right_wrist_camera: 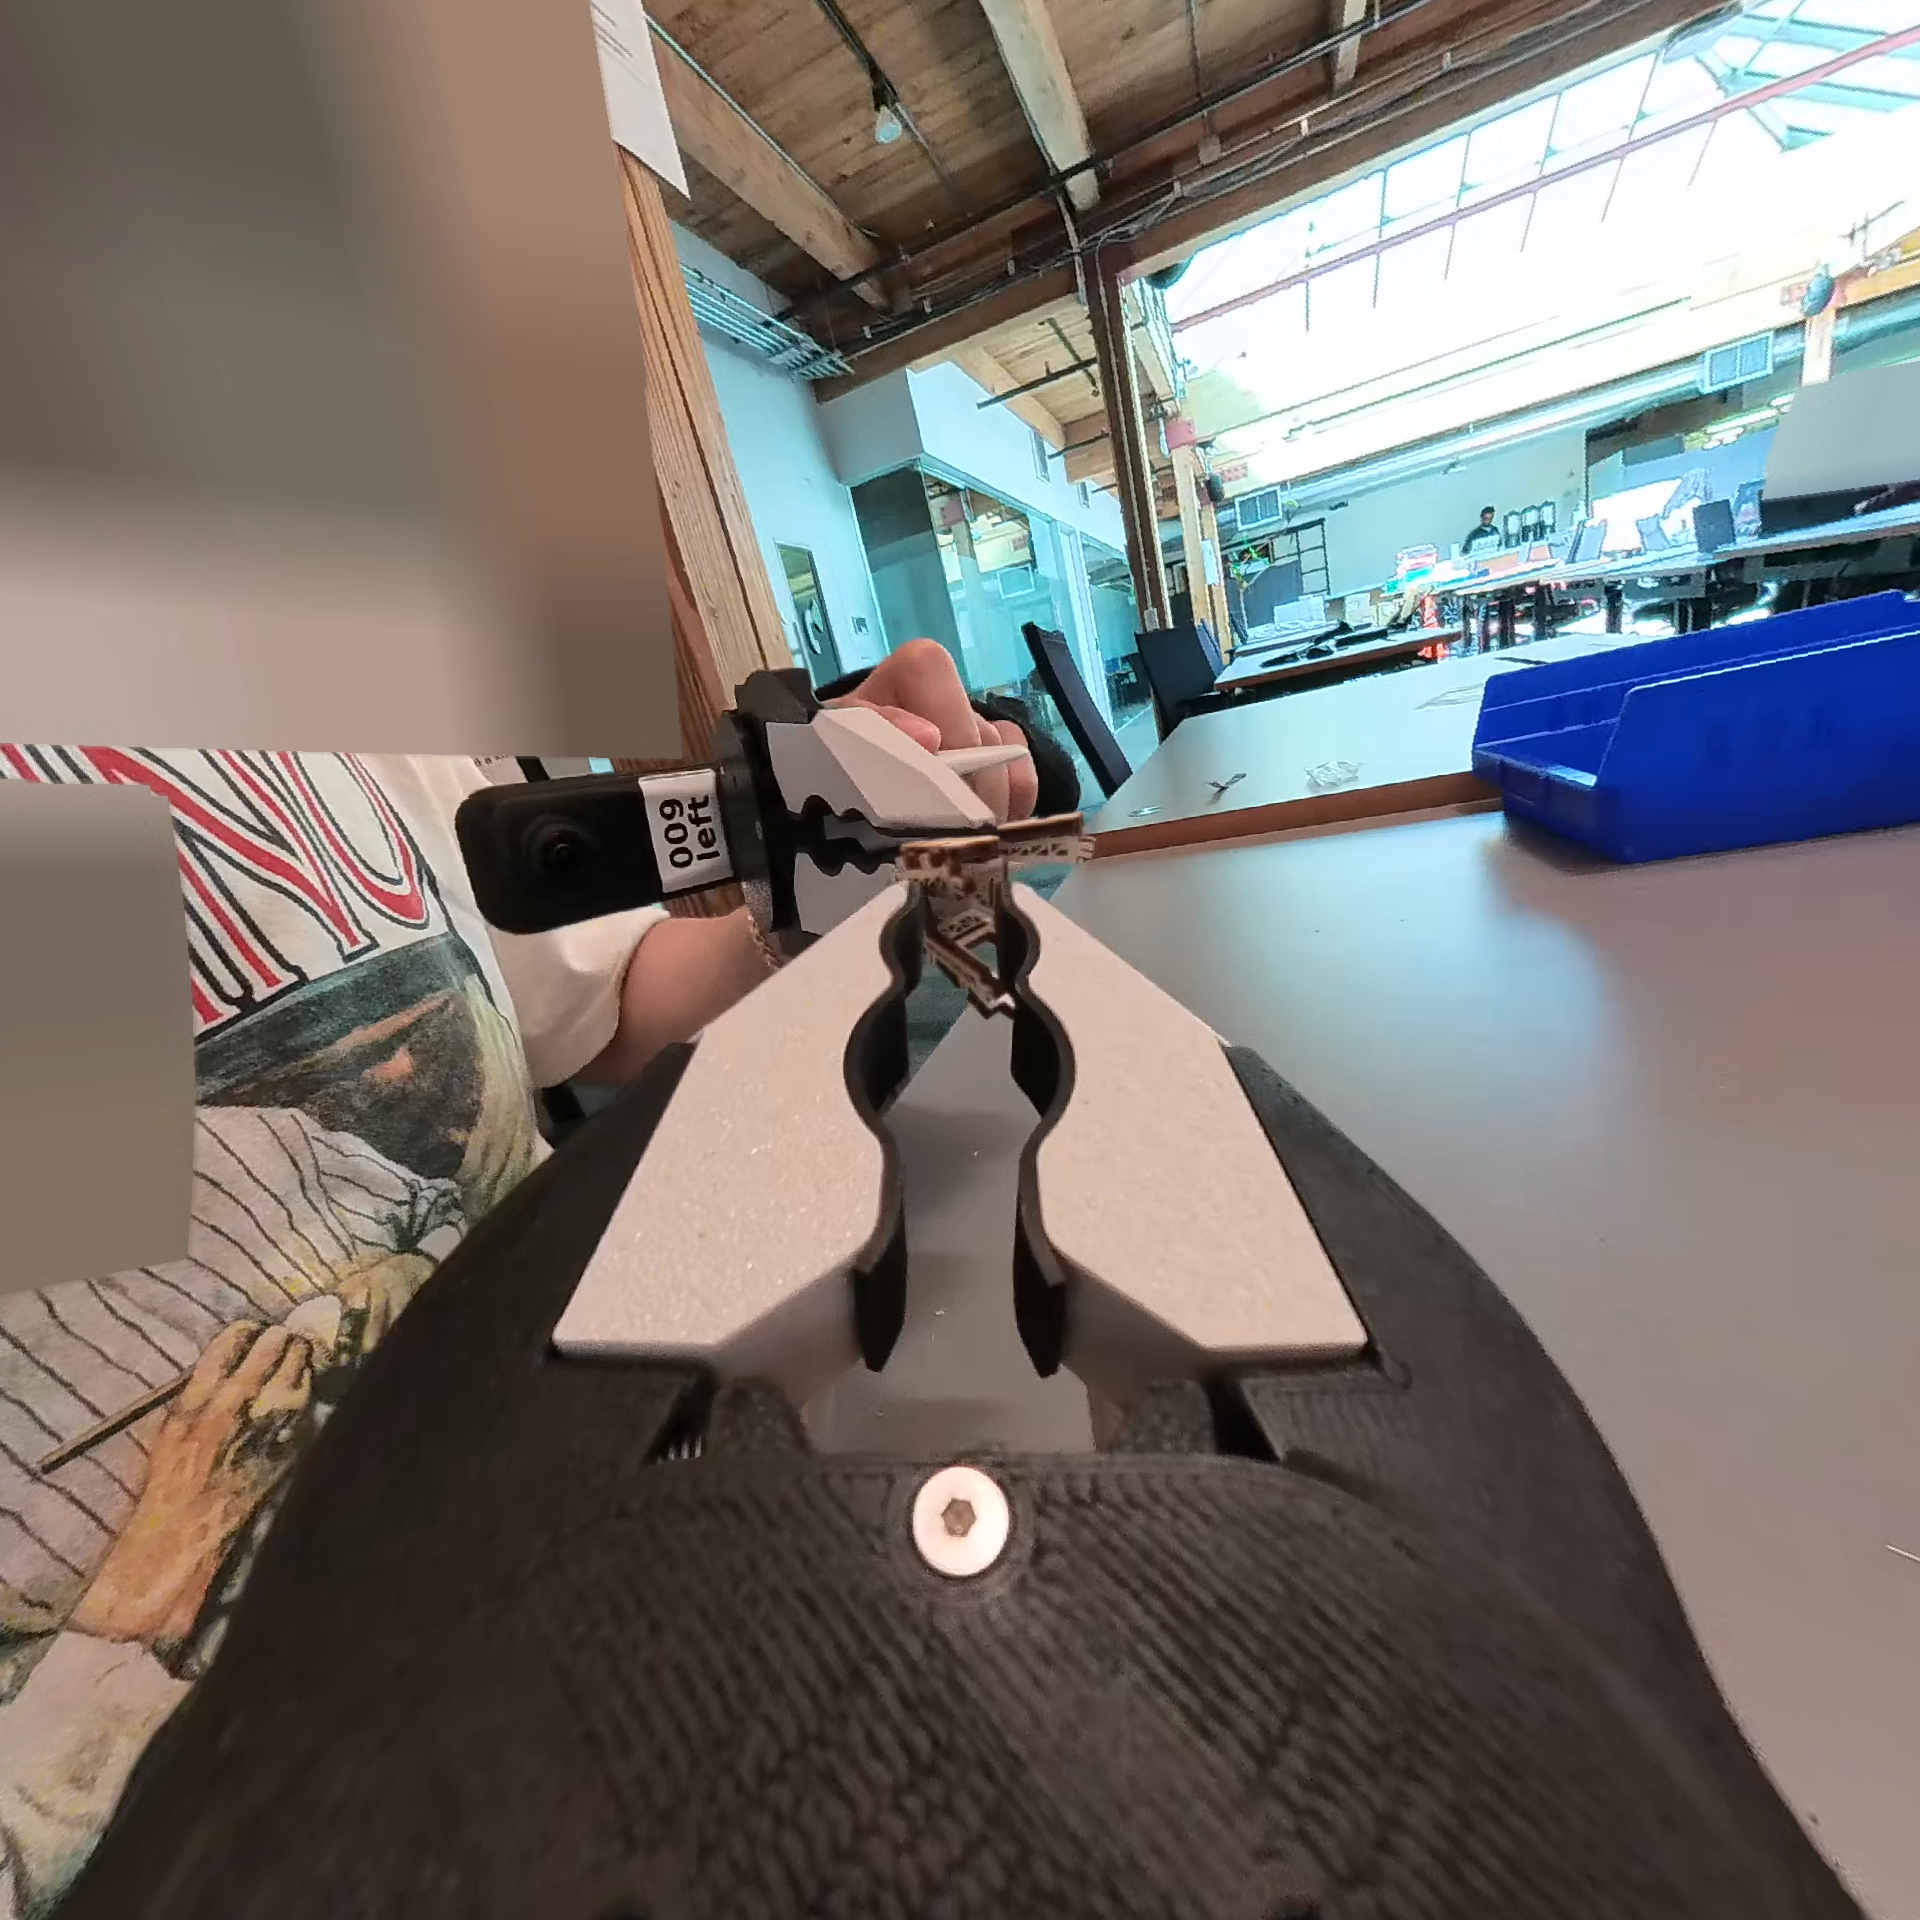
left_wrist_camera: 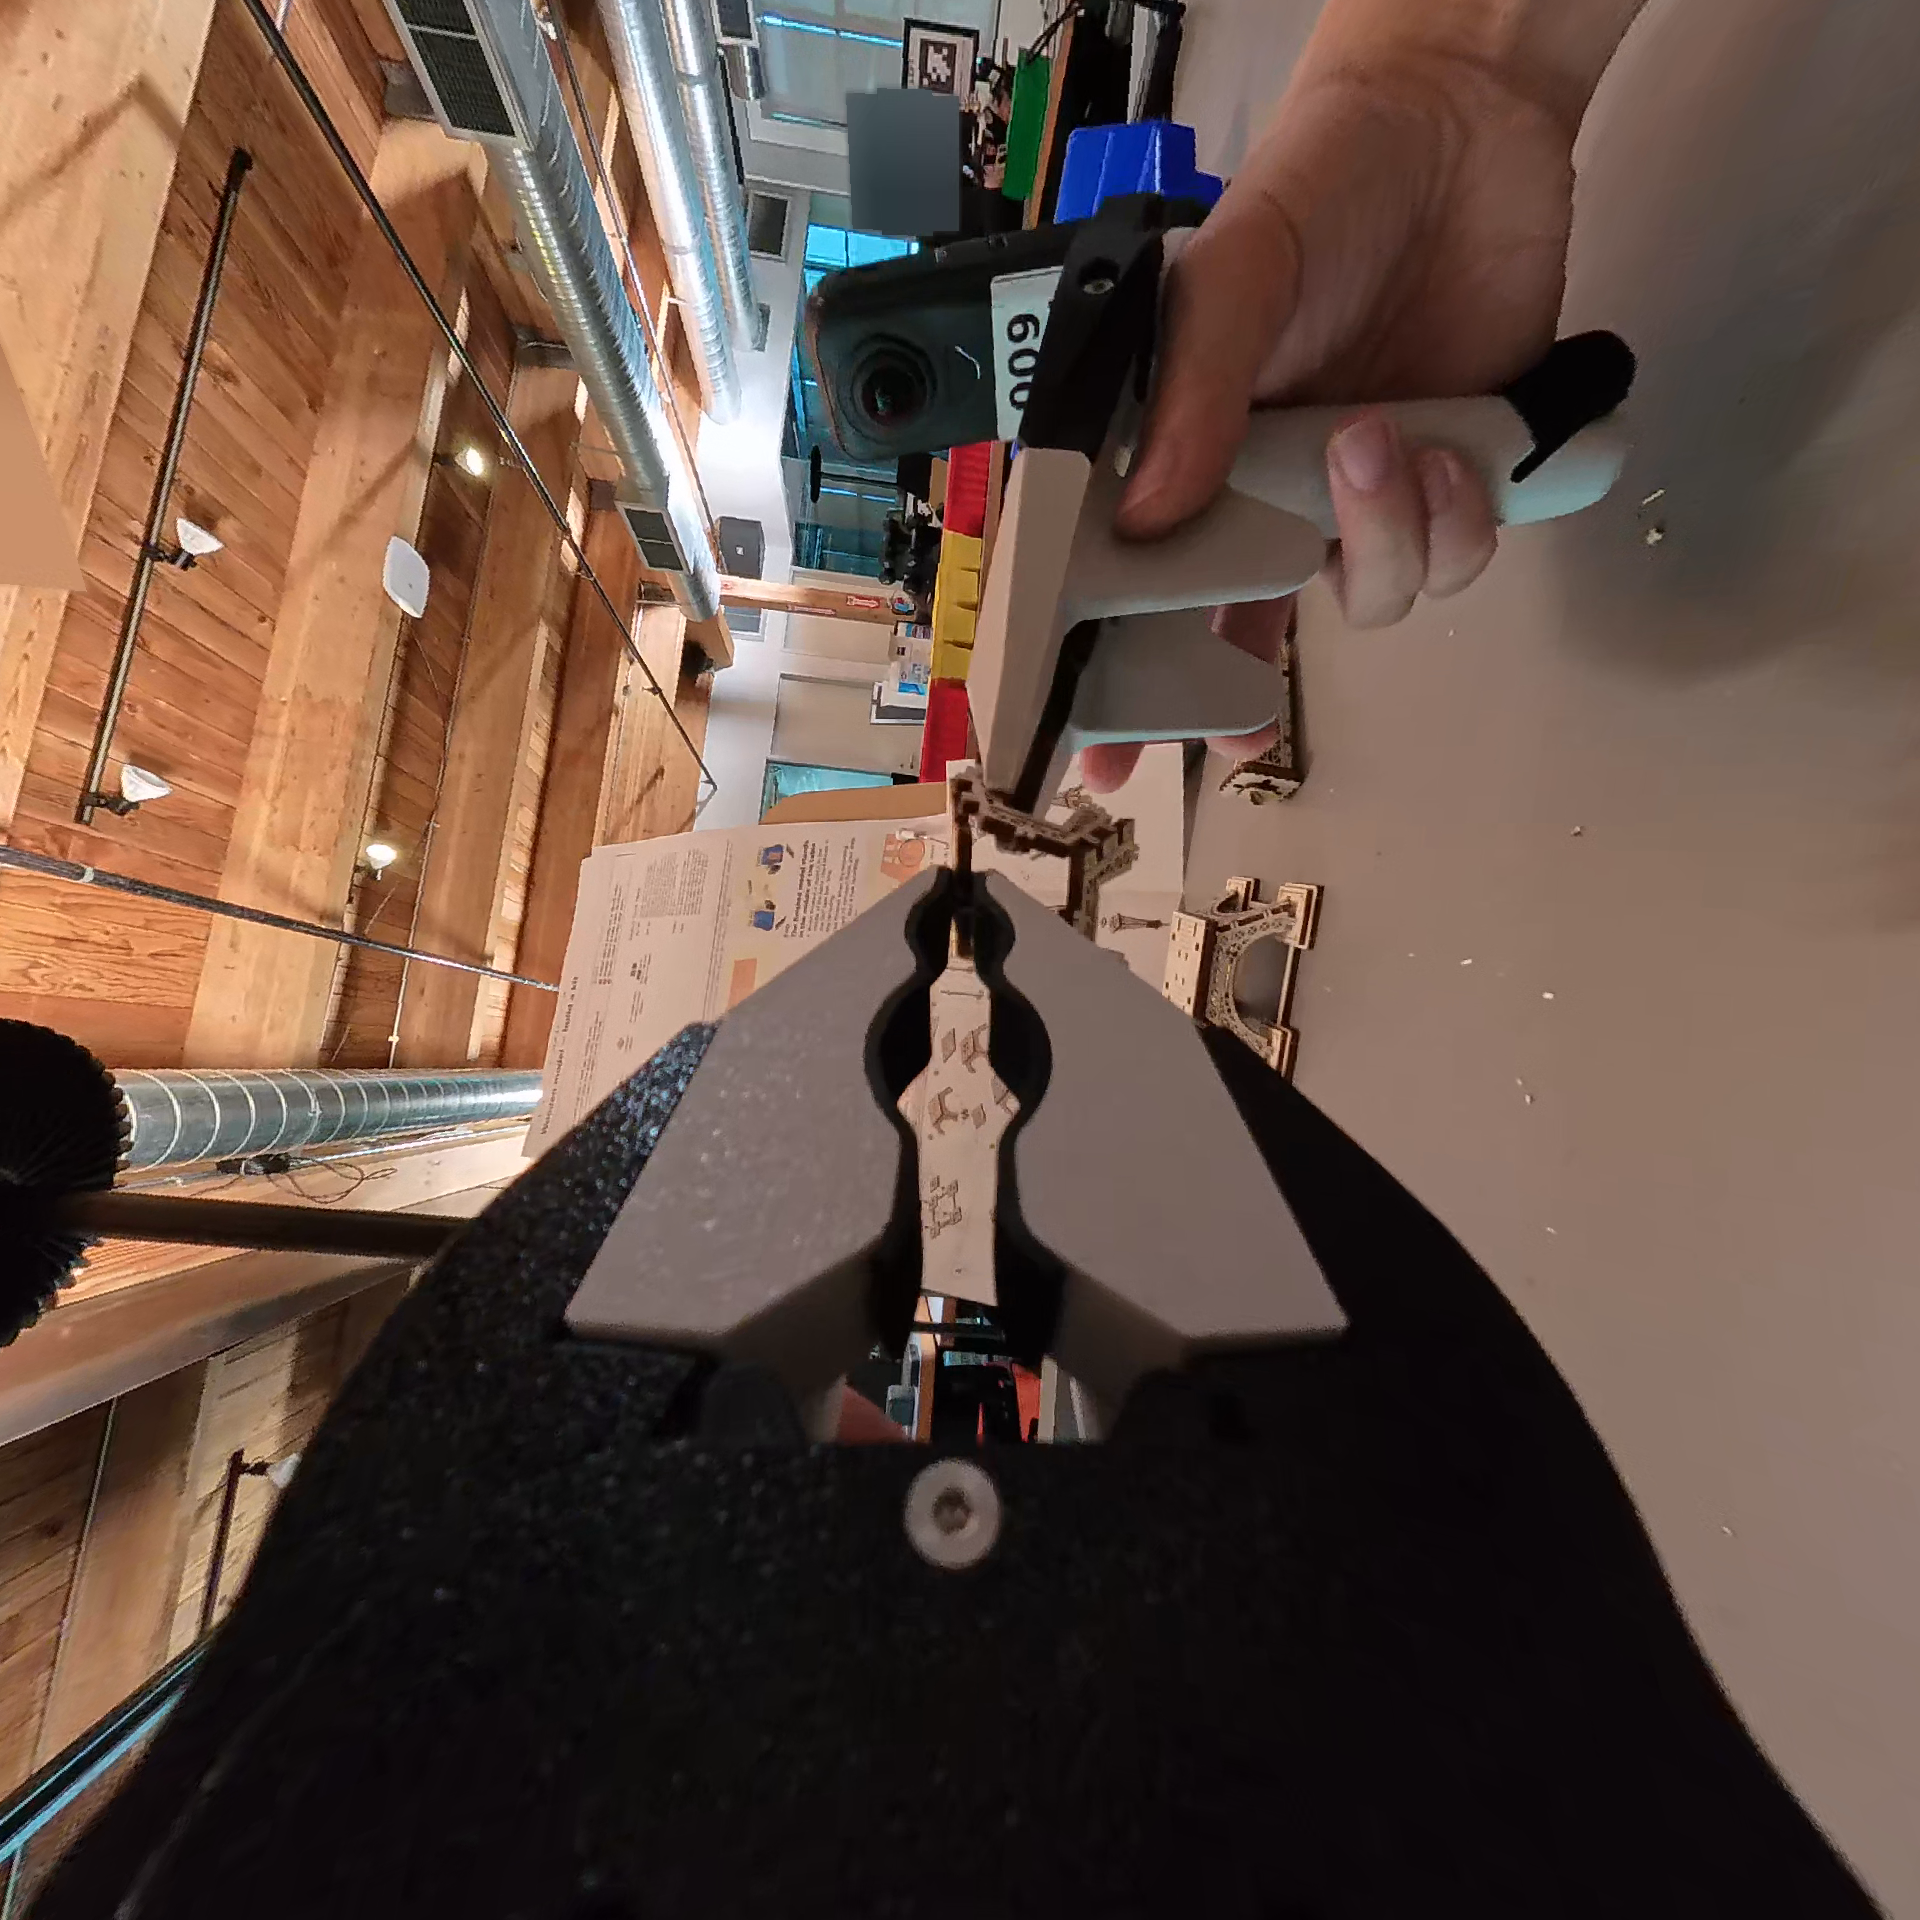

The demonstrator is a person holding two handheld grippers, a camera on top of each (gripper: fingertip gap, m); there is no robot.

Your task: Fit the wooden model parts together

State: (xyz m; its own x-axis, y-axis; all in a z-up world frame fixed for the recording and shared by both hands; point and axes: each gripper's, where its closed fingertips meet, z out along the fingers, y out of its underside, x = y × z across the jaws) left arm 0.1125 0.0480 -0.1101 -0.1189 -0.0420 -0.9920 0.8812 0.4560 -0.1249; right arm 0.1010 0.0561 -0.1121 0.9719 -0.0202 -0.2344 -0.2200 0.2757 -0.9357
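Observation:
My left gripper is shut on a thin flat wooden part that sticks out past its tips. My right gripper is shut on a lattice wooden frame part. In the left wrist view the right gripper pinches that frame part just beyond my left tips, and the two parts touch. In the right wrist view the left gripper holds its thin part flat against the top of the frame. Both are held in the air above the grey table.
An assembled wooden arch base stands on the table, with another wooden piece farther off. A printed instruction sheet lies behind. A blue bin sits at the table's far right. Wood crumbs dot the surface. The grippers are tip to tip, or close to it.

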